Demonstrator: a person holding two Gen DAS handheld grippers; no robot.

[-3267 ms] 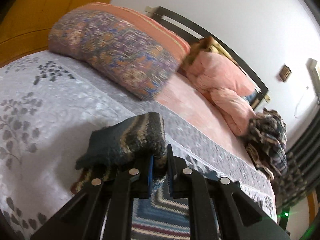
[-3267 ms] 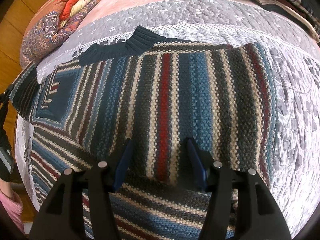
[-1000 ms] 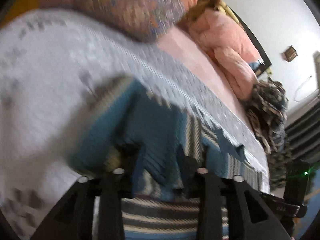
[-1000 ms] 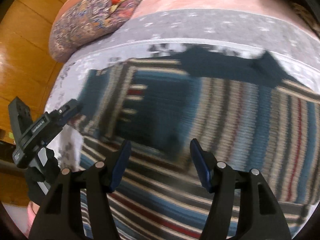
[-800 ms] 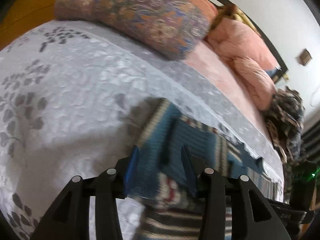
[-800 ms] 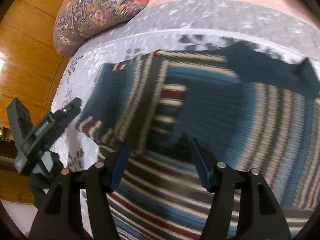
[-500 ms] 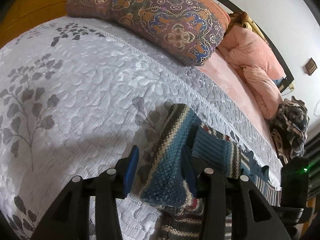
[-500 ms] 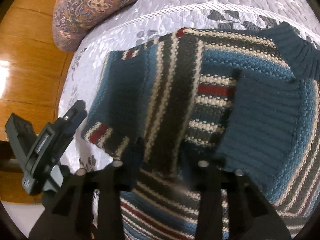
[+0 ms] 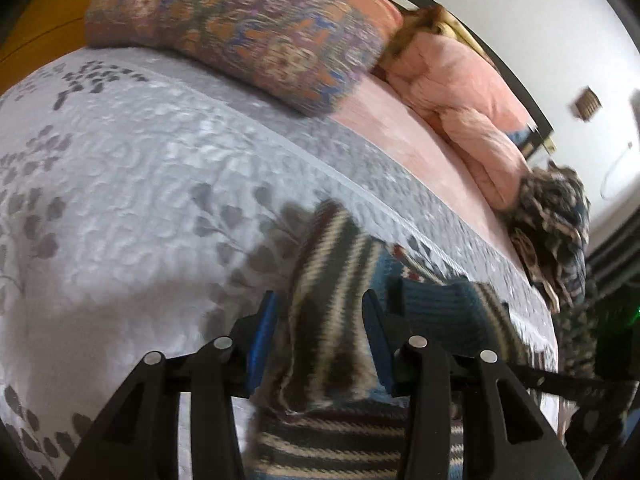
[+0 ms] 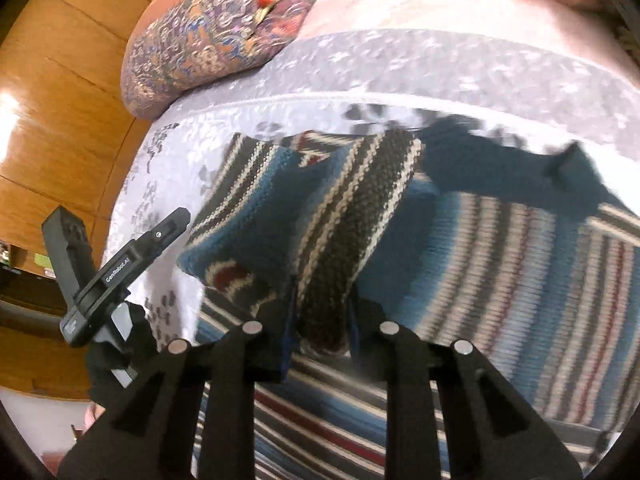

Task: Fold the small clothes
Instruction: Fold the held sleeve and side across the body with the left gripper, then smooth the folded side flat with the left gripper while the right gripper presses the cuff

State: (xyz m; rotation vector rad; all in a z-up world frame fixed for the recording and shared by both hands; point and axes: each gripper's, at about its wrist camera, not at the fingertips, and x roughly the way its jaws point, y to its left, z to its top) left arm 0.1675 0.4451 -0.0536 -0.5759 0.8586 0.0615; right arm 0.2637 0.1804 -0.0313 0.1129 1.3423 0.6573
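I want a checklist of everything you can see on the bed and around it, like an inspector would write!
Surface: grey leaf-patterned bedspread over a pink sheet.
Job's things: striped knit sweater lying on the bedspread, its sleeve folded in over the body.
Clutter: patterned pillow, pink quilt, heap of dark patterned clothes at the far edge.
Grippers: left gripper open, sleeve fabric between its fingers but not pinched; right gripper shut on the sleeve.
Cables: a thin cord hangs on the white wall.
Surroundings: wooden floor, white wall, dark headboard.
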